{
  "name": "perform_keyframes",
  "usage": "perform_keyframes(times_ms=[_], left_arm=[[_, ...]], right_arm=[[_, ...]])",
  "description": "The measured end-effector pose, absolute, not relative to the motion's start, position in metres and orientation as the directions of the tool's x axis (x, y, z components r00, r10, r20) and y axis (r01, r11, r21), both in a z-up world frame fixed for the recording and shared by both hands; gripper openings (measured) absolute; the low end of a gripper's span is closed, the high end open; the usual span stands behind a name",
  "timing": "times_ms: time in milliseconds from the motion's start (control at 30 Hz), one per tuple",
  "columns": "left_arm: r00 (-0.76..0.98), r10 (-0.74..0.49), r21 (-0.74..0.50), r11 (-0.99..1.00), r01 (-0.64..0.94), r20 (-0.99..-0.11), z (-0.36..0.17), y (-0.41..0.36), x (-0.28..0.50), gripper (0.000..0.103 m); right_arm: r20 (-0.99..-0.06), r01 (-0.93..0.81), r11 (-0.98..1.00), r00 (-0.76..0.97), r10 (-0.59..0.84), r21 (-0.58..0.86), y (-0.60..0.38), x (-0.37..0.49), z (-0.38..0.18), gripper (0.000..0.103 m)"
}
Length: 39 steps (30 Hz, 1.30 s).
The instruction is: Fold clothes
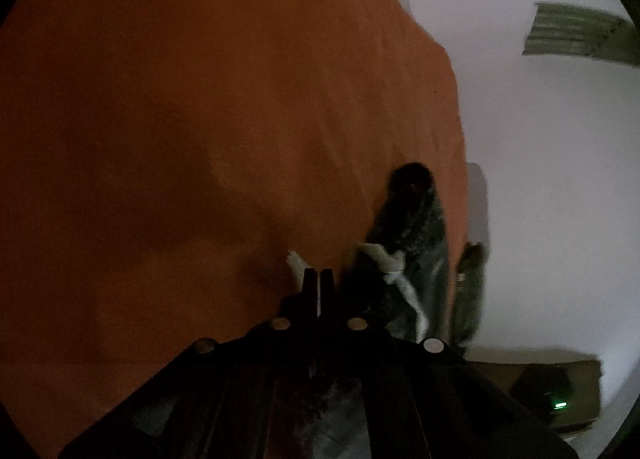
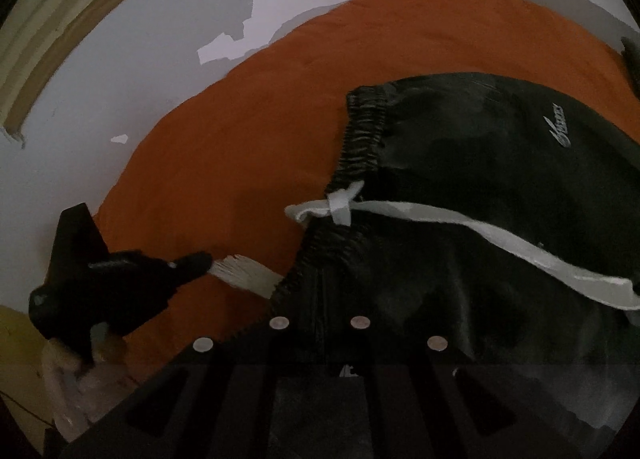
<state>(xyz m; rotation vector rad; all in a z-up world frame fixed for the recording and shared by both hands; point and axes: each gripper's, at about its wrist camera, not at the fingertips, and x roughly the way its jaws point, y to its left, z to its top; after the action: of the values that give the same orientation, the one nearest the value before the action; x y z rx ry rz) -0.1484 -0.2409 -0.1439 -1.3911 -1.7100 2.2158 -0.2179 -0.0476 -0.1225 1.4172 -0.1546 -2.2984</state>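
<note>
Black shorts [image 2: 480,179] with an elastic waistband and a white drawstring [image 2: 400,215] lie on an orange cloth [image 2: 240,139]. In the right wrist view my left gripper [image 2: 200,261] is at the left, shut on the frayed white end of the drawstring [image 2: 244,271]. My right gripper [image 2: 320,299] sits over the shorts' waistband, its dark fingers hard to see against the fabric. In the left wrist view my left gripper [image 1: 319,279] has its fingers together at the white cord end [image 1: 296,261], with the dark shorts [image 1: 412,219] to the right.
The orange cloth [image 1: 200,99] covers a white surface [image 1: 540,179]. A slatted pale frame [image 2: 60,31] is at the upper left of the right wrist view. A cardboard box with a green light [image 1: 560,391] sits at the lower right of the left wrist view.
</note>
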Motion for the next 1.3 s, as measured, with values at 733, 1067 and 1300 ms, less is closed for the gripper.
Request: perform_keyframes(times_ms=[733,1067,1300], left_arm=[[-0.558,0.447,-0.715,-0.461,0.525,-0.699,-0.154,-0.229,-0.151,0.001],[-0.766,0.359,-0.804,-0.497,0.326,-0.533,-0.050,-0.241,-0.125,0.001],[-0.830,0.466,-0.843,-0.538,0.011,-0.308,0.034,-0.219,-0.108,0.001]], right_arm=[[-0.832,0.271,-0.907,-0.377,-0.407,0.321,-0.031,-0.205,-0.127,0.001],[-0.819,0.335,-0.880,-0.356,-0.450,0.337,-0.038,-0.187,-0.121,0.001],[-0.756,0.485,-0.835,-0.435,-0.488,0.260,-0.098,-0.170,-0.104,0.069]])
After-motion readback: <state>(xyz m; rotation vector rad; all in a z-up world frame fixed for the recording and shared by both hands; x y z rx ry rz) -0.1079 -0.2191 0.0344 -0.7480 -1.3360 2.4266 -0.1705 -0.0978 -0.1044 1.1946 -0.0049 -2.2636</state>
